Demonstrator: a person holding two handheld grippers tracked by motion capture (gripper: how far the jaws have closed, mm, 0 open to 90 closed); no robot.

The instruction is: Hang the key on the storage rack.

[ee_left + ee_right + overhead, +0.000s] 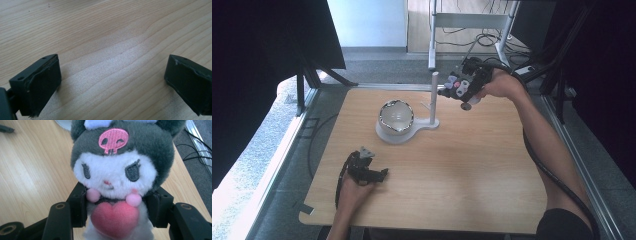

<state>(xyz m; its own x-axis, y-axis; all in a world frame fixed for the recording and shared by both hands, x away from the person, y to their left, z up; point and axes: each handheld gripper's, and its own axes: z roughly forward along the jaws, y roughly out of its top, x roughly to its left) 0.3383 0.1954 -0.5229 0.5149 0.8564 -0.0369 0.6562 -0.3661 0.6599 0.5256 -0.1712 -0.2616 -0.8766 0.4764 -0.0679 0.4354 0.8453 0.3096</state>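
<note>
A small plush doll (pixel 117 170) with a dark grey hood, a pink skull badge and a pink heart on its chest is clamped at the body between the jaws of my right gripper (pixel 116 212). In the high view that gripper (pixel 451 89) holds the plush doll (pixel 455 84) in the air at the table's far side, right beside a white upright post (pixel 433 95). My left gripper (pixel 379 176) rests low at the near left of the wooden table (pixel 472 175), jaws wide apart with only bare wood between its fingers (pixel 40 82).
A white stand base (pixel 387 134) carries a shiny bowl (pixel 396 116) and the post, at the table's far middle. Cables and a metal frame (pixel 472 20) lie on the floor beyond the far edge. Dark curtains flank both sides.
</note>
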